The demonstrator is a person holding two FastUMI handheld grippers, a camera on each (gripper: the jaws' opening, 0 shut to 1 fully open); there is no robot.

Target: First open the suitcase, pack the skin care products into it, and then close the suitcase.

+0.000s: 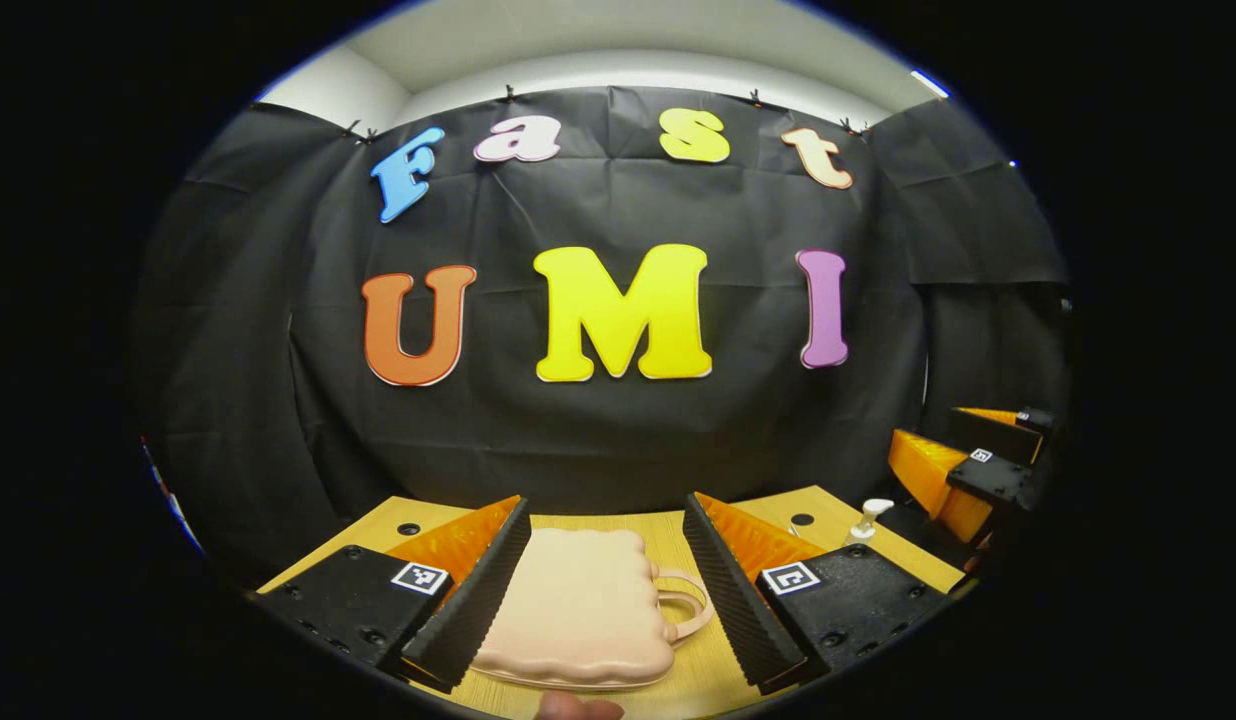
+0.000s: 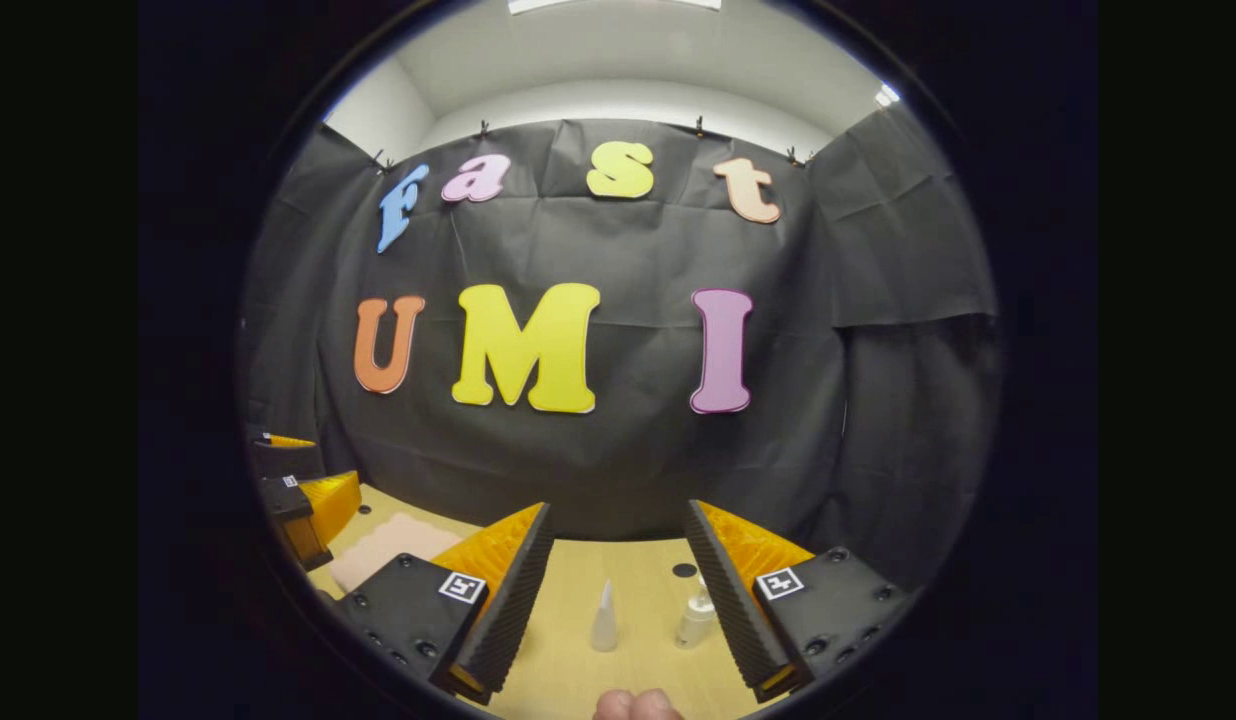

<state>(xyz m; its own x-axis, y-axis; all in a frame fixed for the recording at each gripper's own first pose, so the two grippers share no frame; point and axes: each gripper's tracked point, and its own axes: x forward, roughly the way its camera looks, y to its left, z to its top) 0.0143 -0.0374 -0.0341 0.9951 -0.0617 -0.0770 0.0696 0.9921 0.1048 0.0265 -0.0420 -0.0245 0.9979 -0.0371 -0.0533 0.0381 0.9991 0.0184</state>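
Table: a light wooden table (image 1: 658,530) fills the foot of both views, set against the booth's black cloth wall; small dark round holes dot its top.
Suitcase: a small pale pink suitcase (image 1: 578,610) with scalloped edges lies flat and closed on the table in the left gripper view, framed between that gripper's fingers but touched by neither; its loop handle (image 1: 690,605) points toward the right finger; in the right gripper view the same case (image 2: 388,545) appears as a pale slab at far left, partly hidden behind the right gripper's left finger.
Left gripper: the left gripper (image 1: 606,585) hangs over the suitcase, jaws spread wide, holding nothing; the right gripper view catches it from the side at the left edge (image 2: 303,505), orange and black.
Right gripper: the right gripper (image 2: 618,585) is likewise wide open and empty above bare table; the left gripper view shows it at far right (image 1: 963,465).
Skin care products: two small items stand upright on the table between the right gripper's fingers, apart from each other; a clear bottle with a pointed cap (image 2: 604,618) at centre, and a pump bottle (image 2: 696,615) just beside the right finger; the left gripper view shows a white pump bottle (image 1: 866,520), well apart from the suitcase.
Hands: a fingertip (image 1: 576,706) edges into the bottom of the left gripper view; two fingertips (image 2: 636,705) into the right.
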